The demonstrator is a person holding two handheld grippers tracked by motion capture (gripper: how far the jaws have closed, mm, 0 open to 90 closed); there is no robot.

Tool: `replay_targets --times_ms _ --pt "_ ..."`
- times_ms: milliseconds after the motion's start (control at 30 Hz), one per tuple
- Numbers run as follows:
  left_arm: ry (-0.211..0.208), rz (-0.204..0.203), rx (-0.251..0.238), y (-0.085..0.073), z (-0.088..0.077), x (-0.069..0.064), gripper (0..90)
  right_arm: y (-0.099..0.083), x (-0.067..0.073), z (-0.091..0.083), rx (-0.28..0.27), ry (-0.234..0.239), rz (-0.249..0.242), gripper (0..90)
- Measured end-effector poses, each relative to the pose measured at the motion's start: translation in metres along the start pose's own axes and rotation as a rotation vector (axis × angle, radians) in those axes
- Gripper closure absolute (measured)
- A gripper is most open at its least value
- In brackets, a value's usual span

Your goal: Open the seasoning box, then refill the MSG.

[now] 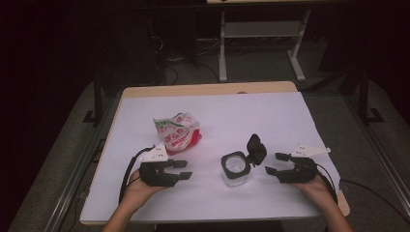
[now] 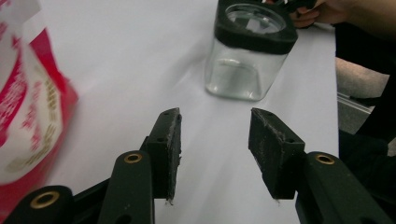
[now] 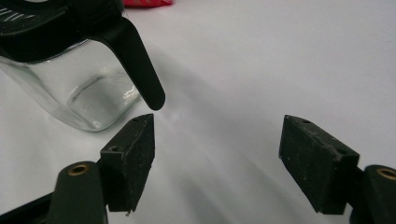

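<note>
A clear square jar [image 1: 236,170] with a black collar stands on the white bench [image 1: 270,121], a little right of centre, its black flip lid [image 1: 256,149] swung up and open. The right claw [image 1: 271,163] rests just beside the lid, jaws apart and grasping nothing. The left claw [image 1: 184,170] lies well to the jar's left, released, nothing between its pads. Behind it a crumpled red-and-white snack bag [image 1: 177,132] sits apart from the jar; its print is too blurred to read. Bare bench separates each claw from the jar.
</note>
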State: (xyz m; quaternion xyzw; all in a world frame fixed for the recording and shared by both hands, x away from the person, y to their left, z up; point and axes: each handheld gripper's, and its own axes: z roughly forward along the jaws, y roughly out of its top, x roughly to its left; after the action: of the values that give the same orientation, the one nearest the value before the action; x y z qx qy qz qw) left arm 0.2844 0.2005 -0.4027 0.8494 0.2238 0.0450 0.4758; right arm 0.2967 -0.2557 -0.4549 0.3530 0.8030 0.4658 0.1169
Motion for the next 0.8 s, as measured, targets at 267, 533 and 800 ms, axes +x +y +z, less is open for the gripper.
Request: replay_targets --times_ms 267,533,800 --pt "0.075 -0.023 0.005 -0.01 -0.016 0.015 53.6 0.0 0.0 -0.001 -0.003 0.001 0.0 26.3" --pt "0.113 -0.048 -0.022 -0.017 -0.033 0.028 52.4 -0.001 -0.001 -0.001 -0.002 0.004 0.004 26.6" --pt "0.16 -0.078 -0.047 -0.024 -0.047 0.046 45.7 0.0 -0.001 0.0 0.001 0.003 0.01 26.6"
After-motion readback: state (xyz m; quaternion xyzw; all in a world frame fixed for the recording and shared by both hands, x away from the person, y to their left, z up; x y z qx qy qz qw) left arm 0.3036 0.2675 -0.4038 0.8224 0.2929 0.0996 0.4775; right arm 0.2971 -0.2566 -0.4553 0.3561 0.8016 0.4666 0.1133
